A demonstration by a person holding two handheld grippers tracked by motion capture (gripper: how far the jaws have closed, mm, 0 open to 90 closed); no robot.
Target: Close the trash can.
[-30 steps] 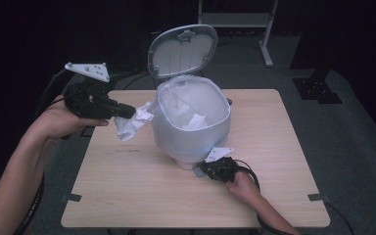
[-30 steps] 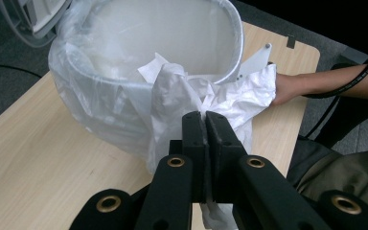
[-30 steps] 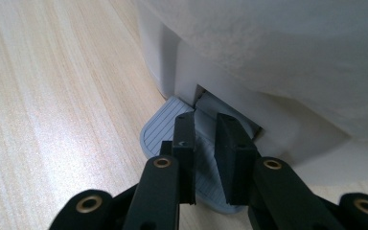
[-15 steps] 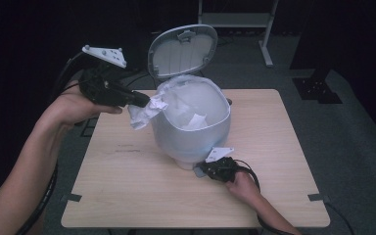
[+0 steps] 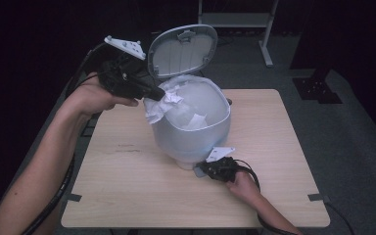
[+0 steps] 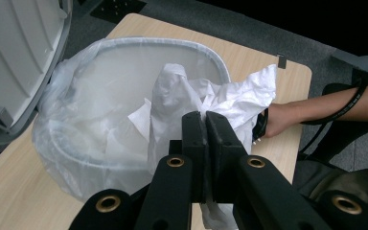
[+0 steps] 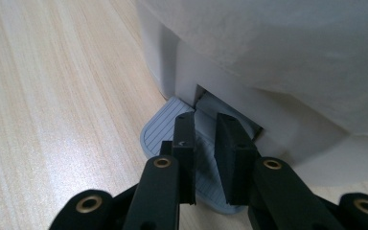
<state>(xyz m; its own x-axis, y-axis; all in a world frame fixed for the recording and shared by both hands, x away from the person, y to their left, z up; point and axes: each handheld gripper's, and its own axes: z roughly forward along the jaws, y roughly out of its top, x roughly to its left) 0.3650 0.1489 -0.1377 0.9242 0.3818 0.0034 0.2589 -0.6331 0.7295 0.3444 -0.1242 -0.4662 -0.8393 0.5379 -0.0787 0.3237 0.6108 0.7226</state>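
crumpled paper held at bin rim, pedal pressed

the left gripper [image 5: 154, 93] is held at the left rim of the pedal bin [image 5: 191, 137], its jaws closed tight on a wad of crumpled white paper [image 5: 160, 104]. in the left gripper view the two black jaws are seen pressed together with the paper [image 6: 239, 100] pinched between them, and the wad spreads out over the bin's opening. the opening is lined with a translucent plastic bag [image 6: 91, 91], and more white paper lies inside it.

the bin stands near the middle of the wooden table [image 5: 127, 186] — its grey lid [image 5: 183, 51] is raised upright at the far side.

the right gripper [image 5: 206, 169] is set low at the near right foot of the bin. in the right gripper view its jaws stand nearly closed, a narrow gap left between them, and are placed on the ribbed grey pedal [image 7: 160, 134] at the bin's base; nothing is gripped between them.
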